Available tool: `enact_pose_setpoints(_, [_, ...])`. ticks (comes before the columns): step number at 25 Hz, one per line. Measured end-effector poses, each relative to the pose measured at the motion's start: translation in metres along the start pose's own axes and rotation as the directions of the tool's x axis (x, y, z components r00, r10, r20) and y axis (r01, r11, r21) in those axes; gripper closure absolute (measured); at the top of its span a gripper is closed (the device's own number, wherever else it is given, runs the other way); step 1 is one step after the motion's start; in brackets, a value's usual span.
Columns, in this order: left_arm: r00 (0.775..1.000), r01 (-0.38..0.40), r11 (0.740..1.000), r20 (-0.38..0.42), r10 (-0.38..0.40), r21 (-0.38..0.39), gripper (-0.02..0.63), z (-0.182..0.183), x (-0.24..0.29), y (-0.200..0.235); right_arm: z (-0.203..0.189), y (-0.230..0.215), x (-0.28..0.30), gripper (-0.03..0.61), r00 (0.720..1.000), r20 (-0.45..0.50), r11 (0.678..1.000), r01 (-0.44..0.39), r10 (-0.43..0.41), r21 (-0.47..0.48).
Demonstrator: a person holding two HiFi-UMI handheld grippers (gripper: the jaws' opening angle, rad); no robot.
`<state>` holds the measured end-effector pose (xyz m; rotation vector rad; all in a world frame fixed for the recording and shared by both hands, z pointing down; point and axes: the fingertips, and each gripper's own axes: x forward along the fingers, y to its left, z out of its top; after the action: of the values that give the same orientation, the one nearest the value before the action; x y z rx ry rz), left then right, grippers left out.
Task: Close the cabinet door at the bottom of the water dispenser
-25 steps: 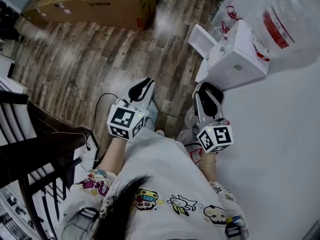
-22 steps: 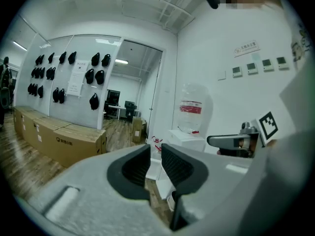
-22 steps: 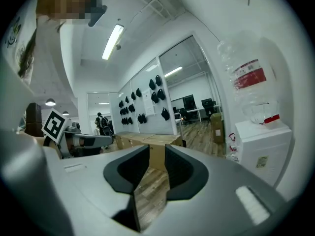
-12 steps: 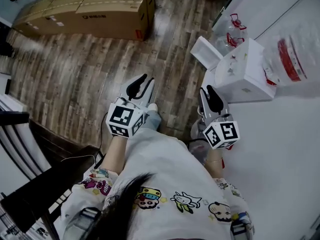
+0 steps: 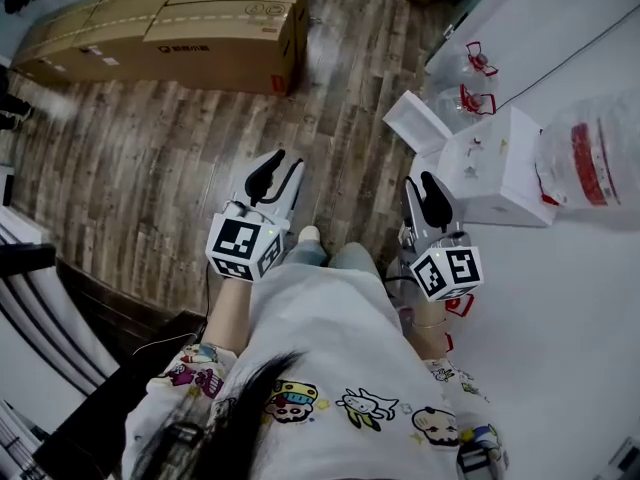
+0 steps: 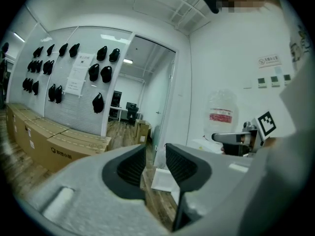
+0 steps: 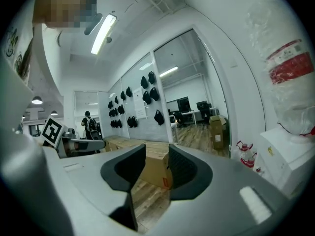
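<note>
Cardboard boxes [image 5: 180, 23] across the wood floor [image 5: 150, 148] ahead of you, jugs [image 5: 470, 68] beyond the water dispenser [image 5: 495, 163], its cabinet door [image 5: 417, 125] standing open near your right gripper [image 5: 420, 183], path unblocked, left gripper [image 5: 280, 168] and right both empty, jaws opening, wider apart than a second ago

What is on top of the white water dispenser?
A clear water jug with a red label stands on the water dispenser. Where its neck meets the dispenser's top cannot be seen, because the jug itself covers it.
</note>
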<state>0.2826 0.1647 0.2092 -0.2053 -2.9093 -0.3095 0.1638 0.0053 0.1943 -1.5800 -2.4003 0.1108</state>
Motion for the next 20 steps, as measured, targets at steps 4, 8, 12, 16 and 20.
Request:
enact_pose_setpoints(4, [1.000, -0.009, 1.000, -0.014, 0.008, -0.022, 0.492, -0.003, 0.009, 0.017, -0.005, -0.005, 0.018, 0.428, 1.000, -0.025, 1.000, 0.006, -0.005, 0.014])
enact_pose_setpoints(8, [0.999, -0.019, 0.999, -0.029, 0.018, -0.035, 0.489, -0.006, 0.028, 0.029, -0.012, -0.018, 0.041, 0.423, 0.999, -0.049, 1.000, -0.003, 0.005, 0.029])
enact_pose_setpoints(12, [0.999, -0.024, 0.999, -0.029, 0.023, -0.028, 0.486, 0.000, 0.060, 0.047, -0.010, -0.039, 0.076, 0.419, 0.999, -0.049, 0.999, -0.014, 0.016, 0.042])
enact_pose_setpoints(16, [0.999, -0.016, 1.000, -0.028, 0.015, -0.013, 0.485, 0.016, 0.105, 0.067, 0.000, -0.069, 0.119, 0.416, 0.999, -0.039, 0.999, -0.009, 0.011, 0.052])
enact_pose_setpoints(20, [1.000, 0.007, 1.000, -0.025, -0.007, 0.000, 0.478, 0.038, 0.158, 0.086, 0.022, -0.101, 0.161, 0.411, 1.000, -0.017, 0.998, 0.017, -0.016, 0.052])
